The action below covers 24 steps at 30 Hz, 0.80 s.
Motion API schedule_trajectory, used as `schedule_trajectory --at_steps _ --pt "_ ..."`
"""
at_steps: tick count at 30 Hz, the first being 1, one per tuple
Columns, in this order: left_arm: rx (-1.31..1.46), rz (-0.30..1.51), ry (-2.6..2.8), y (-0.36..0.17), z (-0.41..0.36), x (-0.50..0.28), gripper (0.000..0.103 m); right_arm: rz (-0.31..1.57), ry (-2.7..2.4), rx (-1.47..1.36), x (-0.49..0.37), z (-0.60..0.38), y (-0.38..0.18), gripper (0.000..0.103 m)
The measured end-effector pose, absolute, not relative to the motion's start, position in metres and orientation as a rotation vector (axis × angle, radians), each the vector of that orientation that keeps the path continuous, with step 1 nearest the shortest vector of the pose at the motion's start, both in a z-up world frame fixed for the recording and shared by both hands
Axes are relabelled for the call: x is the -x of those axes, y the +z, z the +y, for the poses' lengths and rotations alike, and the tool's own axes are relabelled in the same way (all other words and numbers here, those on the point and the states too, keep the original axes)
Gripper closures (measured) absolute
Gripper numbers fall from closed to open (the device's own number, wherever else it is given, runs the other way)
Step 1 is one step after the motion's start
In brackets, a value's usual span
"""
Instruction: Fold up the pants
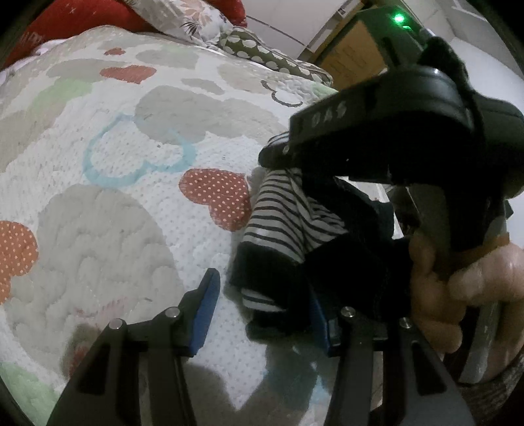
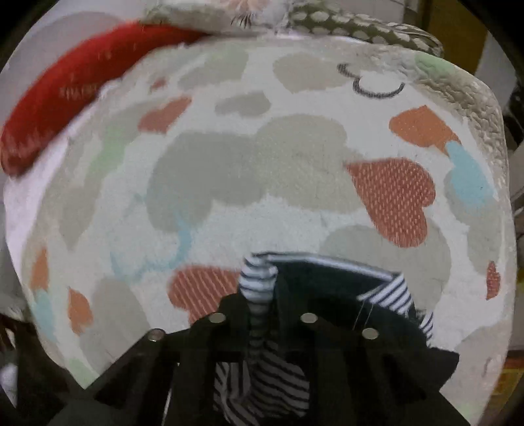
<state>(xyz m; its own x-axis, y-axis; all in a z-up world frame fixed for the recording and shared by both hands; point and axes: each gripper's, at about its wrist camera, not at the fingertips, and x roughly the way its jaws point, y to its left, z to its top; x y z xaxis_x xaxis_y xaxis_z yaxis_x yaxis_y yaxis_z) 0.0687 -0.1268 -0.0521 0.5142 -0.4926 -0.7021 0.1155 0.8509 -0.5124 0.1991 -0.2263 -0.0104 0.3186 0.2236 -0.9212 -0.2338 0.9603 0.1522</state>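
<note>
The pants (image 1: 285, 213) are dark with a black-and-white striped inside, bunched at the right side of the quilt (image 1: 131, 147). In the left wrist view, the black body of the right gripper (image 1: 376, 131), held by a hand (image 1: 458, 281), hangs over them with the cloth rising to its tip. My left gripper (image 1: 265, 314) stands open with its blue pads (image 1: 204, 314) low over the quilt. A dark cuff lies against its right pad and well clear of the left one. In the right wrist view, my right gripper (image 2: 260, 314) is shut on a striped fold of the pants (image 2: 327, 281).
The quilt (image 2: 262, 164) has grey clouds and orange hearts and spreads wide to the left and far side. A red pillow (image 1: 82, 19), a floral pillow (image 1: 196, 16) and a spotted green pillow (image 1: 262, 52) lie along the far edge. Wooden furniture (image 1: 347, 55) stands beyond the quilt's right corner.
</note>
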Motion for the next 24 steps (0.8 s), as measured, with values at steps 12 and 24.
schedule_trajectory --at_steps 12,24 --pt "0.493 1.034 -0.396 -0.031 -0.087 -0.072 0.053 1.099 0.374 -0.283 -0.197 -0.276 0.022 0.048" --pt "0.257 0.960 -0.384 0.003 -0.133 -0.104 0.053 1.032 0.338 -0.286 -0.101 -0.374 0.020 0.041"
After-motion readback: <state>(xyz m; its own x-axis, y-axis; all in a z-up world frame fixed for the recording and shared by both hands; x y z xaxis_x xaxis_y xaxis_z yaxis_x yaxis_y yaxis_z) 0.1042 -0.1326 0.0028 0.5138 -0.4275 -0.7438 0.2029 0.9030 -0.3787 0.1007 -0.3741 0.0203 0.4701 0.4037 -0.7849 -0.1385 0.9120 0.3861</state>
